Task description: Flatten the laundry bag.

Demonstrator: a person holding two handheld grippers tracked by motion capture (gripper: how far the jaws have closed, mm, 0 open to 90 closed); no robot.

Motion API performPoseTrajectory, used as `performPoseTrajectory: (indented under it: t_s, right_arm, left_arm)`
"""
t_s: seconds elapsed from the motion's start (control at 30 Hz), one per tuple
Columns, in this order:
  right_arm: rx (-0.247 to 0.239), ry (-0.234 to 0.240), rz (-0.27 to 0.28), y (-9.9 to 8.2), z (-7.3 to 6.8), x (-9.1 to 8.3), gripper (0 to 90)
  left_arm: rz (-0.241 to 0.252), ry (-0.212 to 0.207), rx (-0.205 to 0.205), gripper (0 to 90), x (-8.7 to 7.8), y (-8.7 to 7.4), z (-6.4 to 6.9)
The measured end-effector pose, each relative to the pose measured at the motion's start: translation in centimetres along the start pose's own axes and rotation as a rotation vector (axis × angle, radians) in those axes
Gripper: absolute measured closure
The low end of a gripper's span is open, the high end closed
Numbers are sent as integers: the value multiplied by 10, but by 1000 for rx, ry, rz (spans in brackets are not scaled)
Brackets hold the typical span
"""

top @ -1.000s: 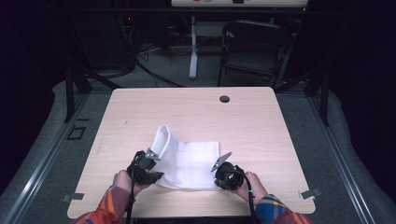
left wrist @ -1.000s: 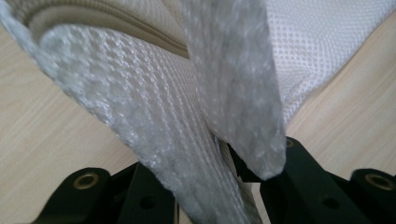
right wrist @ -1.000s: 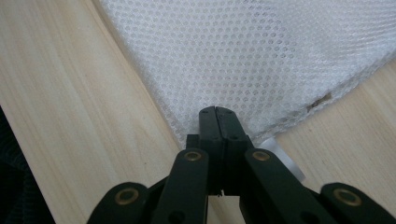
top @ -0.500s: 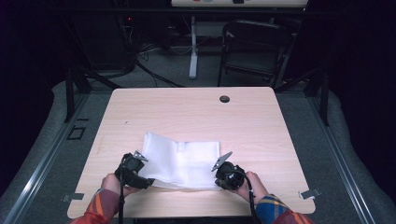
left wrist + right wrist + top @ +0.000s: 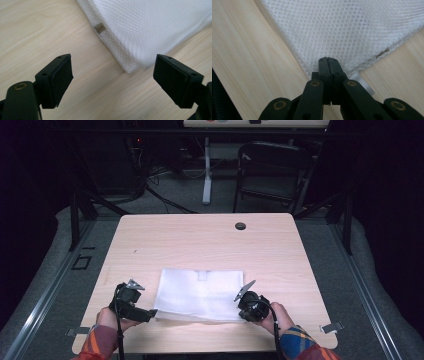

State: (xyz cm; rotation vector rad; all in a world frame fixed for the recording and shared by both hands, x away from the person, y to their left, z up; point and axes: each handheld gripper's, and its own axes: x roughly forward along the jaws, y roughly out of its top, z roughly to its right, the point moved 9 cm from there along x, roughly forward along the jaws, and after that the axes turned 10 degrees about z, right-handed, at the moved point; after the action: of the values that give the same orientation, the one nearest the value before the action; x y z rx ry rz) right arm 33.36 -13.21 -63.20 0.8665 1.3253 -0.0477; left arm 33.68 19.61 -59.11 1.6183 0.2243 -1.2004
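Note:
A white mesh cloth (image 5: 200,292) lies flat as a rectangle on the wooden table (image 5: 200,245), near its front edge. My left gripper (image 5: 149,312) sits just off the cloth's near left corner. Its jaws have just been opening and now stand wide apart with nothing between them. In the left gripper view, the left gripper (image 5: 112,72) faces that corner of the cloth (image 5: 155,27), which carries a small tag (image 5: 100,27). My right gripper (image 5: 242,310) is at the near right corner. In the right gripper view, the right gripper (image 5: 328,61) is shut on the edge of the cloth (image 5: 342,30).
A dark round cable hole (image 5: 240,226) is set in the table's far side. A black chair (image 5: 272,170) and cables stand on the floor beyond it. Bare wood lies all around the cloth.
The left gripper carried the raised left part of the cloth outward to the left, opened and let it go. The cloth now lies flat. The right gripper kept still.

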Motion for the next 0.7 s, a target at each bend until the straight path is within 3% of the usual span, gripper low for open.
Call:
performPoseTrajectory:
  t_s: [0.13, 0.17, 0.23, 0.27, 0.3, 0.43, 0.47, 0.57, 0.7]
  right_arm:
    - [12, 4, 4, -2, 4, -3, 872]
    - [18, -2, 6, -2, 7, -5, 824]
    - [15, 3, 7, -2, 7, -7, 794]
    - [24, 2, 18, -1, 7, -10, 732]
    - [52, 4, 26, 0, 8, -15, 549]
    - [86, -2, 54, 0, 9, -25, 260]
    - [86, -2, 54, 0, 9, -25, 260]
    - [103, -7, 71, 0, 9, -32, 157]
    - [112, -14, 77, 0, 10, -32, 146]
  left_arm:
    - [37, 6, 4, 157, -2, 6, 2]
    - [70, -7, 21, 157, -3, 13, 9]
    - [84, -19, 43, 158, -3, 17, 14]
    - [88, -27, 56, 158, -1, 20, 19]
    - [95, -34, 75, 157, 1, 23, 24]
    - [56, -76, 150, 157, 23, 33, 48]
    - [56, -76, 150, 156, 23, 33, 48]
    - [32, -119, 205, 157, 36, 38, 64]
    - [27, -145, 223, 156, 44, 41, 73]
